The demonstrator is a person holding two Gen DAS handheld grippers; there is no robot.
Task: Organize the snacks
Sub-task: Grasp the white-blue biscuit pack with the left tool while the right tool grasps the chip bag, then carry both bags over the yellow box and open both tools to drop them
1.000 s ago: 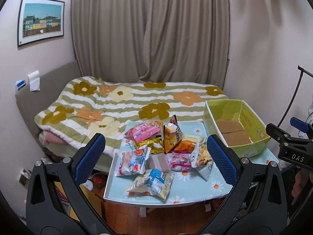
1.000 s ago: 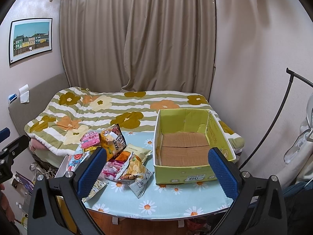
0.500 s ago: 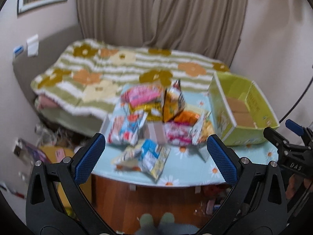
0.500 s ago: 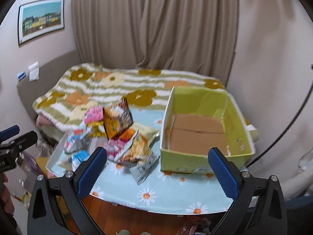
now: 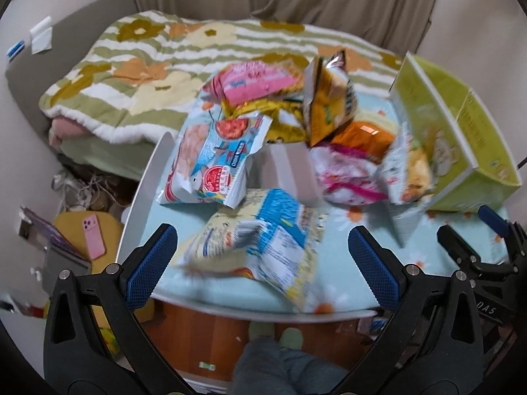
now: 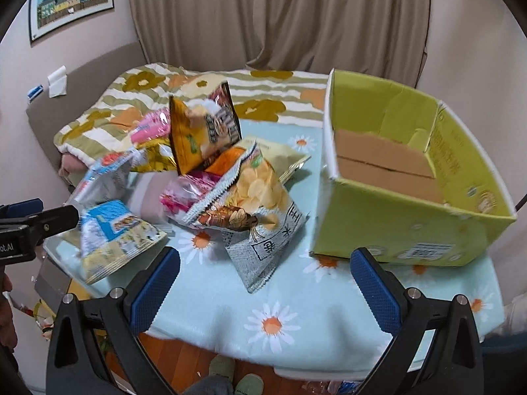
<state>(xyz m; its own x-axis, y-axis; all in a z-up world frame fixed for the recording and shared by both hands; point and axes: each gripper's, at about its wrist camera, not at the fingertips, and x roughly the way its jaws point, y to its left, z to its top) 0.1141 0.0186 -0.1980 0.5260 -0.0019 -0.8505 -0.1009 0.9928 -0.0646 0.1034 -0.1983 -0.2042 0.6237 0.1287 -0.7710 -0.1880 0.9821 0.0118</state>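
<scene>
Several snack bags lie piled on a small table with a daisy cloth (image 6: 230, 309). Nearest my left gripper (image 5: 263, 263) is a blue and yellow bag (image 5: 263, 240), also in the right wrist view (image 6: 115, 240). A blue shrimp-cracker bag (image 5: 214, 161), a pink bag (image 5: 257, 80) and an upright orange bag (image 6: 201, 135) lie behind. A grey chip bag (image 6: 260, 217) lies just beyond my right gripper (image 6: 263, 283). An empty green cardboard box (image 6: 405, 210) stands at the table's right. Both grippers are open, empty and above the table's near edge.
A bed with a flowered striped blanket (image 5: 148, 65) lies behind the table, curtains (image 6: 280, 16) beyond it. A pink phone (image 5: 94, 237) lies on a yellow stool at lower left. My feet in slippers (image 6: 234, 375) show under the table.
Both grippers have moved forward and down toward the table; the snacks and box now look much larger. Nothing has been grasped.
</scene>
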